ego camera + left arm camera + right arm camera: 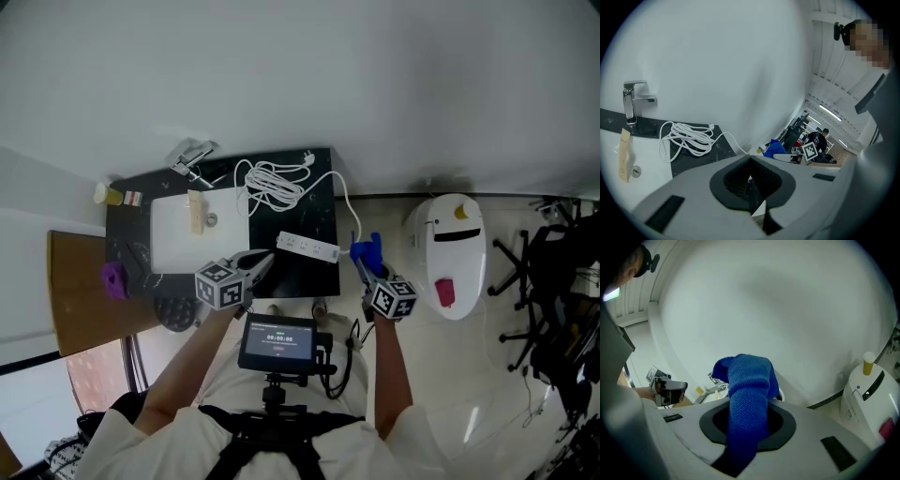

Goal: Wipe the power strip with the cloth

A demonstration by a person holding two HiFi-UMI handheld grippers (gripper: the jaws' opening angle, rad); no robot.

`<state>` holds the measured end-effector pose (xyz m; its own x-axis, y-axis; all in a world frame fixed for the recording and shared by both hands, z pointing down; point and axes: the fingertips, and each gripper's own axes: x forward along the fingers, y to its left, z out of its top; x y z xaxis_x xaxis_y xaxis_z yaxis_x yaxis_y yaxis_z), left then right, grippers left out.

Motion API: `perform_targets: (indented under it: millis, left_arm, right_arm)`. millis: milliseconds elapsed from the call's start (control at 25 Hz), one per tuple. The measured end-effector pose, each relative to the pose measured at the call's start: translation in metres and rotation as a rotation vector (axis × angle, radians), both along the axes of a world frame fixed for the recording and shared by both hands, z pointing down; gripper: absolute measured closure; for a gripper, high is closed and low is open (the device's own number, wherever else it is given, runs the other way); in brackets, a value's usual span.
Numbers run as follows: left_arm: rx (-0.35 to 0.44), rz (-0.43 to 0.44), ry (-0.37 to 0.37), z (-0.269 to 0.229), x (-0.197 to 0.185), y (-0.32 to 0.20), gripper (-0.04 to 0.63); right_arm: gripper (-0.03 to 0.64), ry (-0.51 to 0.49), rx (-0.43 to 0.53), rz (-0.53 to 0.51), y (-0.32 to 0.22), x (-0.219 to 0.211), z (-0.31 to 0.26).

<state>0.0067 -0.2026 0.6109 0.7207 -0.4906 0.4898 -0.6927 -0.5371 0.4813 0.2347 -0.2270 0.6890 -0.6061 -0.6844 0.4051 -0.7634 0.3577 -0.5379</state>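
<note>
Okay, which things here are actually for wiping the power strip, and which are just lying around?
For the job:
- power strip
- its coiled cord
- blue cloth, clamped in the right gripper

Just lying about:
- faucet
- sink
- purple object
- small bottle
- white appliance on the floor

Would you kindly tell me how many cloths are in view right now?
1. The blue cloth is clamped in the right tool, held just past the counter's right edge, near the power strip's end. Others may be hidden.
</note>
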Motion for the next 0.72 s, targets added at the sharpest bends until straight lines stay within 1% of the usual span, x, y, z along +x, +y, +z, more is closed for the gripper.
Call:
perform_targets:
  millis: [200,400,560,720]
  left_arm:
    - [0.019,-0.001,0.037,-0.013,-0.041,0.01,0.591]
    - [0.023,0.014,0.066,-0.018,-0.08,0.035,0.591]
    - [0.031,0.032,0.083,-0.019,-0.109,0.059,0.591]
    - [0.038,0.042,0.096,-0.024,-0.137,0.083,0.591]
  right_arm:
    - [0.531,-0.012,0.056,0.04,0.017,-0.033,-0.025]
    - [0.531,-0.013,0.1,0.061,0.038,-0.074,-0.045]
    - [0.529,-0.01,0.144,0.074,0.062,-0.108,-0.059]
    - [0.528,-0.002,0.167,0.094,0.089,-0.136,-0.07]
